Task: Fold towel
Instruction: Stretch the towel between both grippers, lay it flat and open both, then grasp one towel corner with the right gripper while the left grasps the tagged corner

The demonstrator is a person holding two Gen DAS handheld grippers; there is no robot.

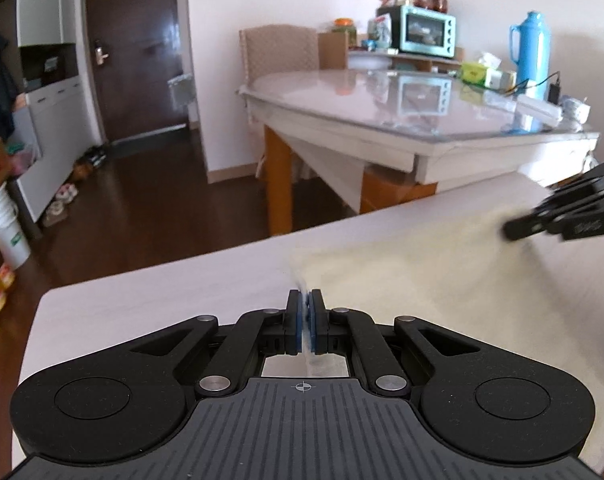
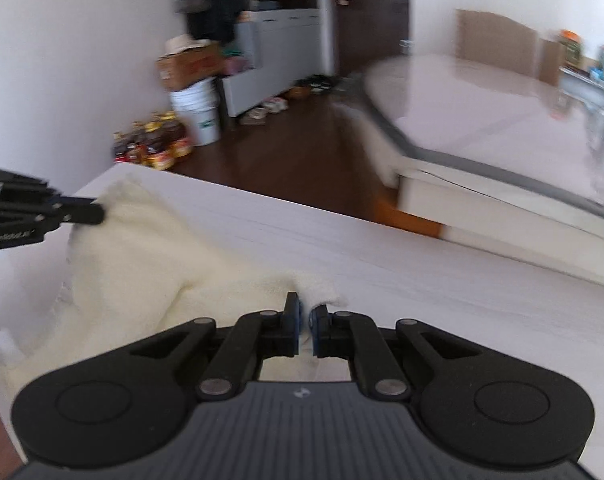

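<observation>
My left gripper (image 1: 304, 300) has its blue-padded jaws pressed together on a corner of the cream towel (image 1: 402, 284), which is pinched between the pads. My right gripper (image 2: 305, 312) is clamped on another corner, a thin gap between the pads filled with towel cloth. The towel lies slack and rumpled on the white table (image 2: 382, 264) between the two grippers, one edge close to the table's left rim.

Beyond the table edge stands a glass-topped dining table (image 1: 382, 108), just past a strip of dark wood floor (image 1: 149, 208). Nothing lies on my table between the grippers but the towel.

Only the left wrist view shows the teal toaster oven (image 1: 428, 32), blue thermos (image 1: 532, 50) and brown door (image 1: 137, 48). Only the right wrist view shows the oil bottles (image 2: 153, 144) and white bucket (image 2: 195, 112) against the wall, blurred.
</observation>
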